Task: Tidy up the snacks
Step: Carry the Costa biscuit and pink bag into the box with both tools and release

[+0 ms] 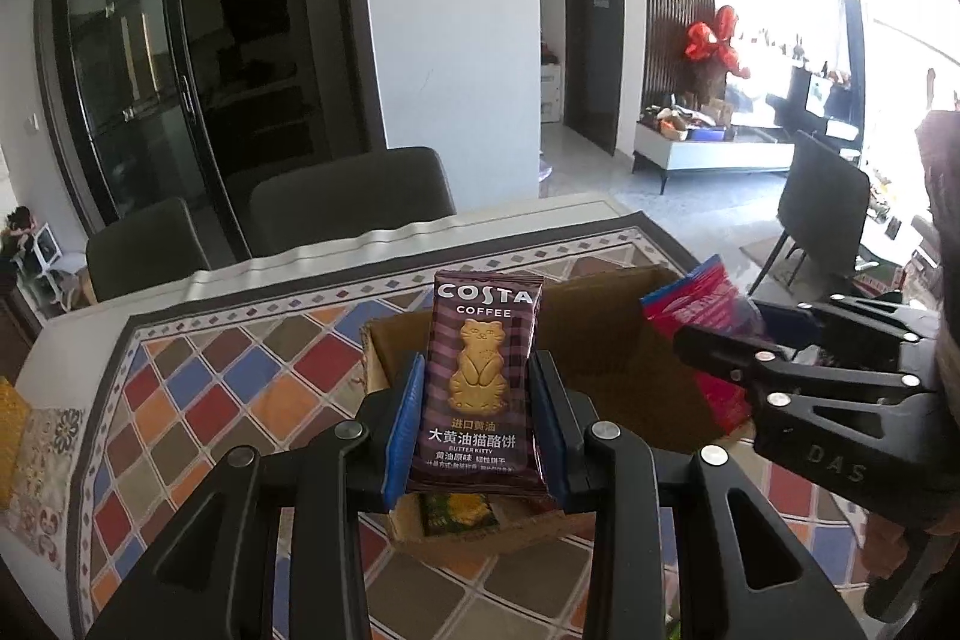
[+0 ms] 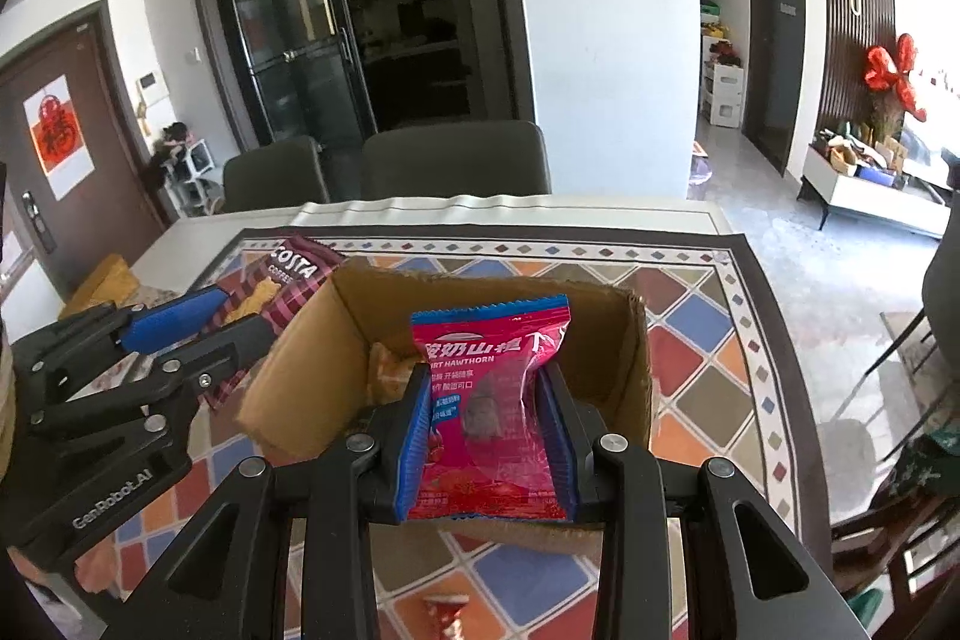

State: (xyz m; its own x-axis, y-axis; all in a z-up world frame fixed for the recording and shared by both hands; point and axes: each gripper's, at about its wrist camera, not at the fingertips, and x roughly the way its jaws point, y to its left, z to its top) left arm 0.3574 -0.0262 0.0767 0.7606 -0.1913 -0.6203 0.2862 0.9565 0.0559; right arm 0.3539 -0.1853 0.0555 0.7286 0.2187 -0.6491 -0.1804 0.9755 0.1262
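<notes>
My left gripper (image 1: pixel 477 400) is shut on a brown Costa Coffee biscuit packet (image 1: pixel 480 382) and holds it upright above an open cardboard box (image 1: pixel 606 340). My right gripper (image 2: pixel 489 418) is shut on a pink-red yogurt hawthorn packet (image 2: pixel 492 400) and holds it over the same box (image 2: pixel 324 340). In the left wrist view the right gripper (image 1: pixel 720 340) and its red packet (image 1: pixel 696 310) come in from the right. In the right wrist view the left gripper (image 2: pixel 228 319) and the Costa packet (image 2: pixel 288 280) are at the box's left. Some snacks lie inside the box (image 2: pixel 390 370).
The box stands on a colourful diamond-pattern mat (image 2: pixel 690 340) on a white table (image 2: pixel 210 232). Grey chairs (image 2: pixel 450 160) stand at the far side. A small red wrapped candy (image 2: pixel 444 616) lies on the mat near me. A yellow item (image 2: pixel 102 280) sits at the table's left.
</notes>
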